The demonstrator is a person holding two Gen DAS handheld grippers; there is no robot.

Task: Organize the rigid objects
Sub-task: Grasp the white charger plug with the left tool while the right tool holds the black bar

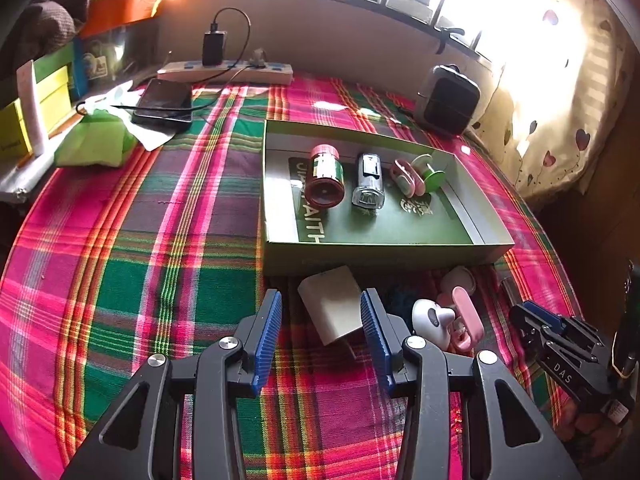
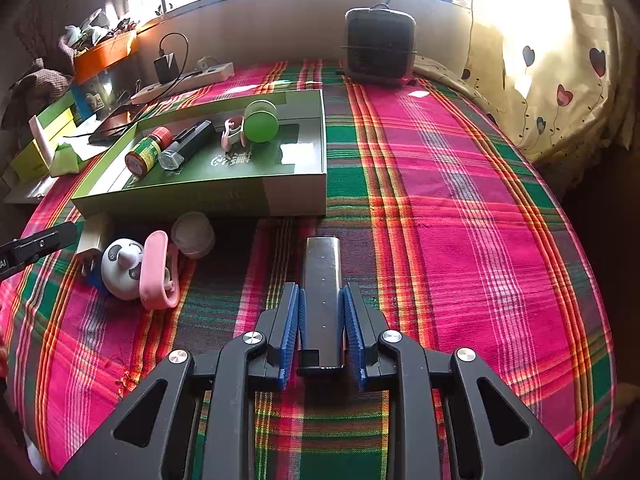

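Note:
A white charger block (image 1: 332, 312) lies on the plaid cloth between the blue pads of my left gripper (image 1: 322, 296). That gripper is open, with a gap showing at its left pad. My right gripper (image 2: 322, 288) is shut on a dark metal bar (image 2: 323, 268) that lies flat and points away. It also shows at the right edge of the left wrist view as the right gripper (image 1: 536, 316). The green box (image 1: 384, 250) holds a red-capped bottle (image 1: 325, 178), a grey clear case (image 1: 368, 184), a pink clip (image 1: 406, 178) and a green spool (image 1: 430, 172).
In front of the box lie a white panda-like toy (image 2: 122, 268), a pink clip (image 2: 156, 270) and a round translucent lid (image 2: 194, 240). Behind it are a power strip (image 1: 228, 72), a phone (image 1: 164, 104) and a black heater (image 2: 378, 46). A curtain (image 2: 560, 60) hangs right.

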